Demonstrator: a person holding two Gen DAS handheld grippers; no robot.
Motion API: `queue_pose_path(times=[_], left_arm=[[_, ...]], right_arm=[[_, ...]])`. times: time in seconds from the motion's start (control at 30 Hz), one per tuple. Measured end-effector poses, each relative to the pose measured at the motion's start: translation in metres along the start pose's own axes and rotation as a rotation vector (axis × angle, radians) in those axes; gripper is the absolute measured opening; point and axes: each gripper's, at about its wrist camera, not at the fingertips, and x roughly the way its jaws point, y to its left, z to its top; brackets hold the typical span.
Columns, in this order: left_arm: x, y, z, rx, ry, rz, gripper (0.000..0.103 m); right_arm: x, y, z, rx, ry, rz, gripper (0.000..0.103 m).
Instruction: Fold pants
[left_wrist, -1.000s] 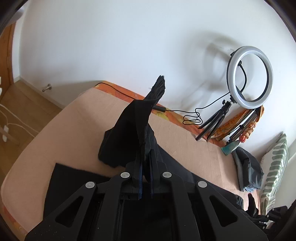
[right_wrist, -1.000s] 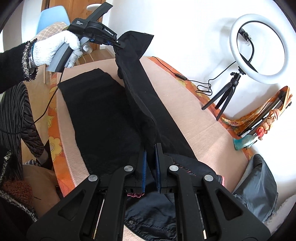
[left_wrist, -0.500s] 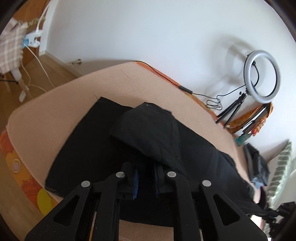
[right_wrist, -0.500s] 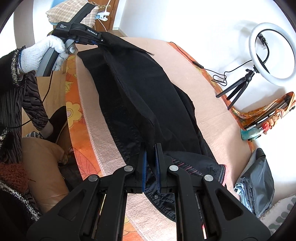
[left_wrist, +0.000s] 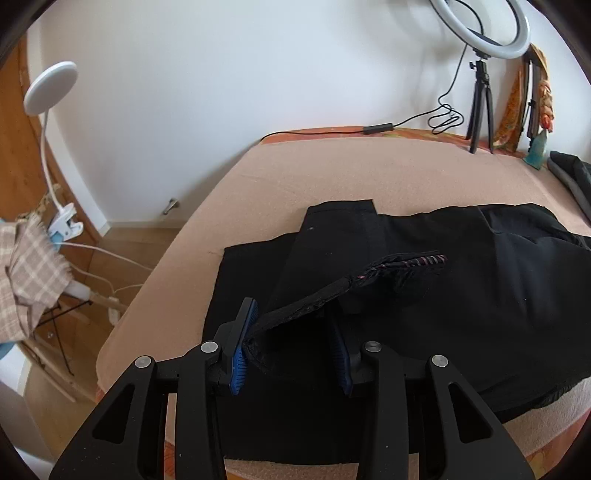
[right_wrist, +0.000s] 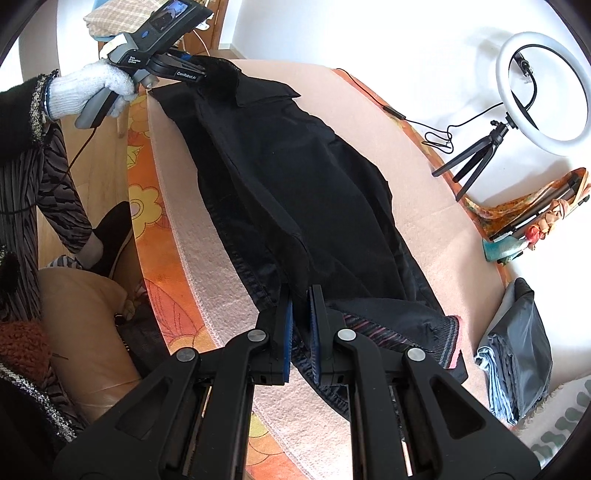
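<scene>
The left gripper (left_wrist: 291, 343), which a second ago held a trouser leg high above the bed, is now down at the mattress edge with its jaws opening; a dark strip of cloth trails from the left pad but is no longer pinched. That leg now lies flat along the other, so the lengthwise fold of the pants (left_wrist: 424, 280) looks laid.

The right gripper (right_wrist: 300, 332) stays nearly closed, clamped on the waist end of the pants at the near edge of the bed (right_wrist: 424, 177).

A desk lamp (left_wrist: 50, 86) stands left of the bed; a ring light (right_wrist: 543, 88) on its tripod and a pile of grey clothes (right_wrist: 517, 350) sit right, well apart from the pants. Nothing blocks the next fold.
</scene>
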Motion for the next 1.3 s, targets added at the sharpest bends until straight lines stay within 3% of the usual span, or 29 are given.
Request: queue_pose_path(times=[0.07,0.1,0.17,0.23,0.37,0.43,0.6,0.77,0.83,0.93,1.1,1.23,1.3], left_arm=[[-0.005,0.001,0.003,0.01,-0.022,-0.043,0.022],[-0.007,0.005,0.004,-0.013,-0.02,-0.085,0.008],[-0.008,0.012,0.005,-0.085,-0.016,-0.166,0.007],[-0.011,0.01,0.002,-0.091,-0.012,-0.209,0.006],[-0.017,-0.016,-0.007,0.092,0.004,-0.196,0.011],[-0.012,-0.029,-0.008,0.187,0.043,-0.206,0.033],[-0.015,-0.066,-0.008,0.468,0.036,-0.123,0.037],[-0.006,-0.096,-0.008,0.647,0.034,-0.104,0.036],[-0.004,-0.103,-0.006,0.658,0.033,-0.14,0.008],[0.0,-0.094,0.003,0.515,0.031,-0.196,0.005],[-0.005,-0.017,0.018,0.039,-0.007,-0.28,0.002],[-0.01,0.059,-0.001,-0.33,-0.041,-0.294,0.002],[-0.004,0.082,-0.015,-0.414,-0.015,-0.277,0.002]], right_arm=[[-0.002,-0.005,-0.003,0.009,0.005,-0.012,0.008],[-0.003,-0.007,-0.004,0.013,0.005,-0.021,0.008],[-0.007,-0.013,-0.006,0.021,0.005,-0.035,0.008],[-0.012,-0.018,-0.008,0.03,0.004,-0.051,0.008],[-0.017,-0.02,-0.013,0.04,0.008,-0.057,0.008],[-0.015,-0.019,-0.014,0.047,0.012,-0.048,0.008],[-0.01,-0.014,-0.017,0.054,0.02,-0.027,0.008],[-0.01,-0.016,-0.016,0.065,0.016,-0.022,0.008],[-0.011,-0.017,-0.017,0.066,0.015,-0.025,0.008],[-0.012,-0.018,-0.018,0.07,0.013,-0.026,0.008],[-0.011,-0.016,-0.018,0.066,0.013,-0.033,0.008],[-0.007,-0.015,-0.017,0.074,0.011,-0.031,0.008],[-0.003,-0.013,-0.017,0.07,0.015,-0.028,0.008]])
